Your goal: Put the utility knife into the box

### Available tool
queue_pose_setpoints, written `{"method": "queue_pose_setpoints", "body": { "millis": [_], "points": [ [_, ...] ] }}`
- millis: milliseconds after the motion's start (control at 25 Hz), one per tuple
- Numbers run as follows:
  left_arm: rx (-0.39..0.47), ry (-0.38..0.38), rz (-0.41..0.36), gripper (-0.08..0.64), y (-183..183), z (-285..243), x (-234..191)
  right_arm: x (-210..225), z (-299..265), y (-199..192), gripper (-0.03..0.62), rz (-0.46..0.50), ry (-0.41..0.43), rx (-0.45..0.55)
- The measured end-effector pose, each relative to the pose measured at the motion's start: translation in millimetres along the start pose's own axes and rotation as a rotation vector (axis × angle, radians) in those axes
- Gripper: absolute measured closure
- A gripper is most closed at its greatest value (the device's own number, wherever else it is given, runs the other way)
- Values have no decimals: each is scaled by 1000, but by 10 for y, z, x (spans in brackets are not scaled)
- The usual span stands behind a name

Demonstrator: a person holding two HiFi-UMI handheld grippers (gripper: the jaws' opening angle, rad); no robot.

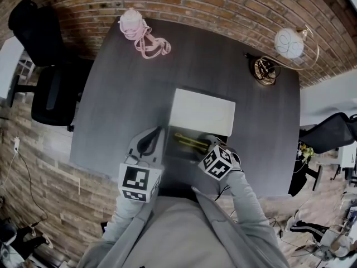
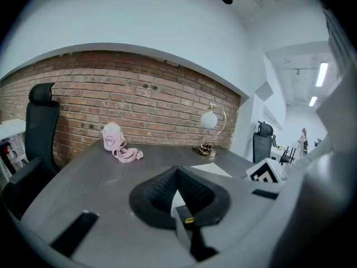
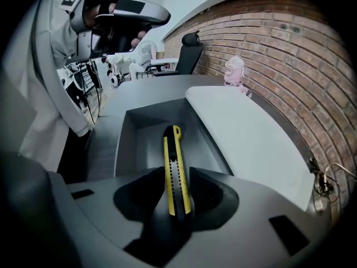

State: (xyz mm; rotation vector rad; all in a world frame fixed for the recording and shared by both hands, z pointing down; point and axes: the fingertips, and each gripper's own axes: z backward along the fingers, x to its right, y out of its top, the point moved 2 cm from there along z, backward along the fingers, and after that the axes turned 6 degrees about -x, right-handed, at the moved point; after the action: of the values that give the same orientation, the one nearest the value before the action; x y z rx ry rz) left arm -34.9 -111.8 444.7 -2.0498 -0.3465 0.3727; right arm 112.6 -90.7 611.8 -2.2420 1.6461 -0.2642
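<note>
**toolnoob:** so where's the utility knife at? in the box or what?

**me:** almost lol. My right gripper [image 3: 176,177] has its fingers clamped on the utility knife [image 3: 172,149], pinching the yellow body from both sides near one end. The rest of it sticks out ahead of the fingers, over the grey inside of the box [image 3: 127,144], within the line of its walls. Can't tell if the far end touches the bottom.

**toolnoob:** and the lid?

**me:** The white lid [image 1: 202,109] is open, lying flat on the dark worktop [image 1: 111,94] right against the box's far side. The box itself sits near the worktop's front edge, straight in front of me.

**toolnoob:** other hand doing anything?

**me:** My left gripper [image 1: 157,132] sits just beside the box's left wall, pointing away from me. Its fingers are drawn in narrow, tips meeting. A grey bit shows through the slit behind the tips and I can't say if it's pinched.

**toolnoob:** anything else up there?

**me:** A pink pouch [image 1: 134,24] with a strap at the far left corner and a globe lamp [image 1: 288,42] at the far right, both well apart from the box. A black office chair [image 1: 50,88] stands off the worktop's left side.
</note>
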Motion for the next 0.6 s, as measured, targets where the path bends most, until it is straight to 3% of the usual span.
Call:
{"method": "queue_pose_setpoints", "body": {
  "millis": [600],
  "points": [
    [51,-5,-40,541,206,116,94,140,732,196,463,-127,-117,204]
  ]
}}
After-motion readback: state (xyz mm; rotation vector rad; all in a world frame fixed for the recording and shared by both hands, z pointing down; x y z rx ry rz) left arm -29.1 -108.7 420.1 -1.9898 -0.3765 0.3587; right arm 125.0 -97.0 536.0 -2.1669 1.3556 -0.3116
